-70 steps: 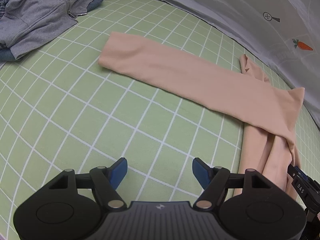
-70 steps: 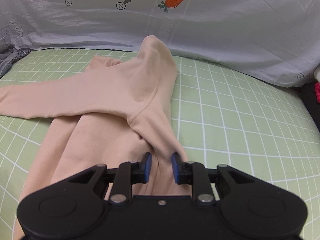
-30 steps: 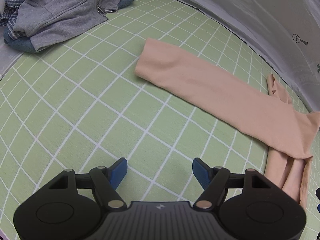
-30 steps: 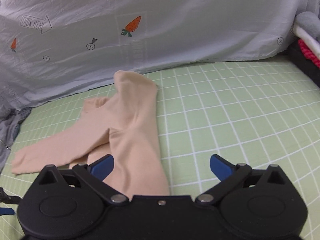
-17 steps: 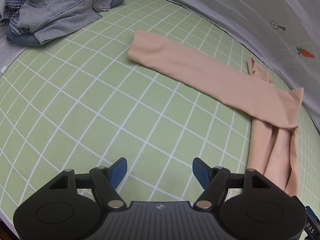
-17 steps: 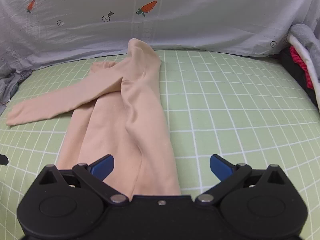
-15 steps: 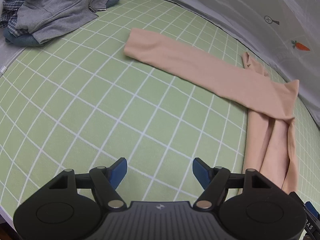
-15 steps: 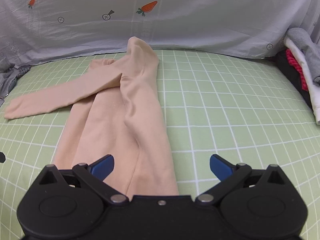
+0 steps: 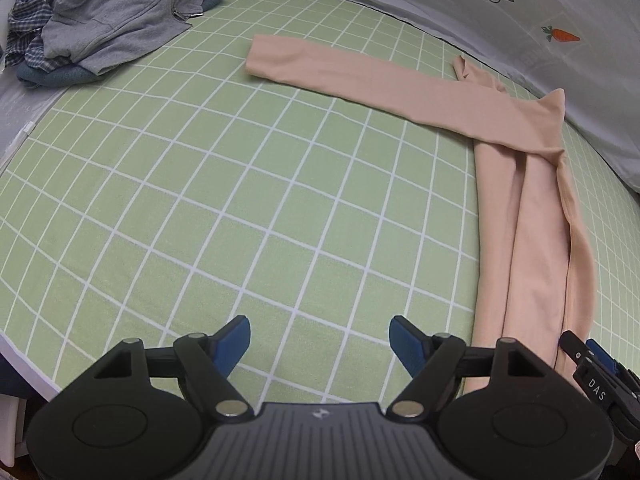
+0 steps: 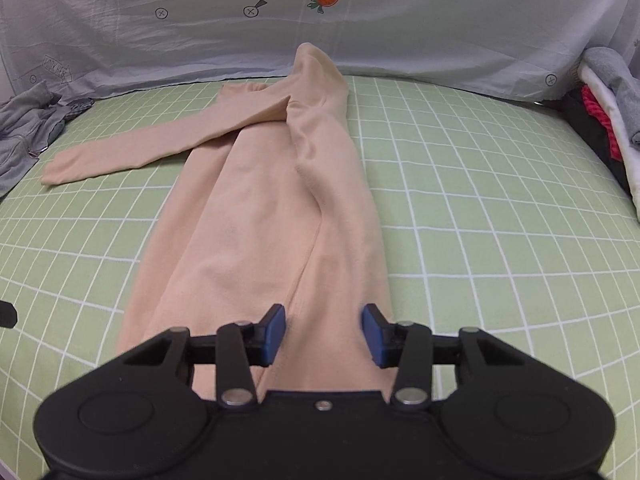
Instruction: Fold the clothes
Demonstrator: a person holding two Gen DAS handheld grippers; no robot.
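A peach long-sleeved garment (image 10: 256, 216) lies on the green checked sheet (image 10: 480, 208), its body folded into a long strip with one sleeve (image 9: 360, 76) stretched out to the left. My right gripper (image 10: 324, 330) hovers over the near end of the strip, jaws partly open around a fold, nothing pinched. My left gripper (image 9: 320, 342) stands wide open over bare sheet, left of the garment (image 9: 520, 240). The right gripper's tip (image 9: 592, 372) shows at the left wrist view's lower right.
A pile of grey and checked clothes (image 9: 104, 20) sits at the far left corner. A pale cloth with carrot prints (image 10: 328, 20) hangs along the back. More folded clothes (image 10: 612, 100) are stacked at the right edge. The sheet's near-left edge (image 9: 24, 364) drops off.
The right gripper let go of the garment, opened wide, and has now narrowed while moving closer over the strip's near end. The left gripper drifted back, staying open.
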